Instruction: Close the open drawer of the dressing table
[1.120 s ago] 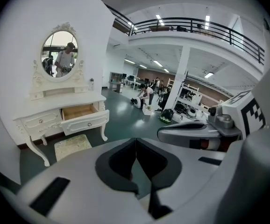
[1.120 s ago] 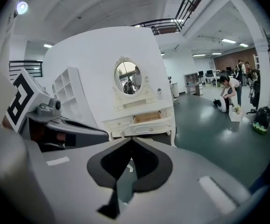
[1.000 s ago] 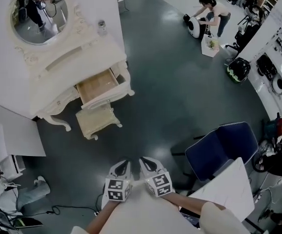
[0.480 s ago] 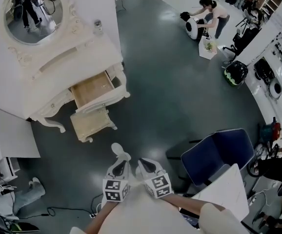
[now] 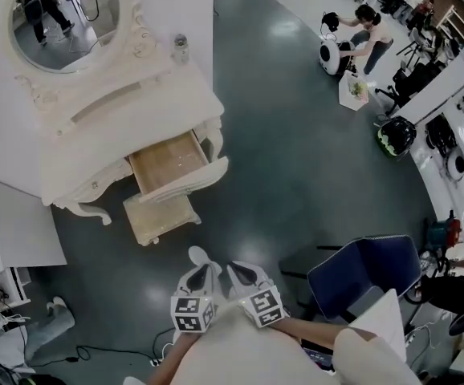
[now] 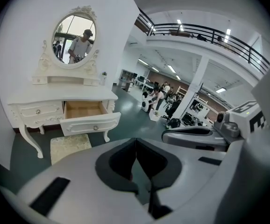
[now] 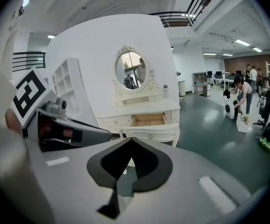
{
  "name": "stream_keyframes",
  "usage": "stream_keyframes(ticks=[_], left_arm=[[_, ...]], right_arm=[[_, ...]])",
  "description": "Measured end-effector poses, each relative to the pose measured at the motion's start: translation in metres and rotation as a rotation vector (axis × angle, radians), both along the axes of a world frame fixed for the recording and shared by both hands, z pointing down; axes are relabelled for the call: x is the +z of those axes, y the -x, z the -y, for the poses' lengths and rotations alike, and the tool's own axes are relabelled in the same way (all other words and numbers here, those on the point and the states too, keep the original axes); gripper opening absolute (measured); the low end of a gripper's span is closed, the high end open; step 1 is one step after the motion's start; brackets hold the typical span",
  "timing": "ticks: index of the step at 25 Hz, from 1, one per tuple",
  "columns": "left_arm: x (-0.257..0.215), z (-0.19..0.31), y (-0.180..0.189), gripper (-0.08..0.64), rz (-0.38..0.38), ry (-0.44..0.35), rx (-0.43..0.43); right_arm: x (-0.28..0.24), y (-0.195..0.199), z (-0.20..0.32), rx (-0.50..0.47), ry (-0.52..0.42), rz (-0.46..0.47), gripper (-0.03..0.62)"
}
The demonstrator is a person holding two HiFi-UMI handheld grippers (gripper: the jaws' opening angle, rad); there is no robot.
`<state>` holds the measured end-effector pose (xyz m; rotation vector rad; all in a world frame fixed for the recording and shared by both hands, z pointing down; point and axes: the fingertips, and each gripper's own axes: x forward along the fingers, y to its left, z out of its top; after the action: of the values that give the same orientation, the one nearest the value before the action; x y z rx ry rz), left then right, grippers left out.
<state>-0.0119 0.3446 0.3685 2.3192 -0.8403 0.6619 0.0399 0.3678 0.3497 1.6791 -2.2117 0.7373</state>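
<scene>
Both grippers sit side by side, low in front of the person and well short of the dressing table [image 5: 136,107]. The left gripper [image 5: 203,269] has its jaws pressed together with nothing between them. The right gripper [image 5: 241,269] is the same, closed and empty. Across the dark floor the drawer [image 5: 176,165] juts out of the white table, bare wood showing inside, just above a small cream stool [image 5: 161,218]. An oval mirror [image 5: 63,18] tops it all.

left gripper [image 5: 201,274] and right gripper [image 5: 245,273] side by side, angled downward, both jaws together with nothing between
</scene>
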Motion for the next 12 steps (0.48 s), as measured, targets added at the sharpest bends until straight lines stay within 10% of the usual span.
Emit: stream_keyframes(ticks=[12], left_arm=[[-0.034,0.147,0.033,0.011,-0.095,-0.044,-0.062]], right_arm=[[-0.033,0.021,0.15,-0.051,-0.046,-0.092,0.0]])
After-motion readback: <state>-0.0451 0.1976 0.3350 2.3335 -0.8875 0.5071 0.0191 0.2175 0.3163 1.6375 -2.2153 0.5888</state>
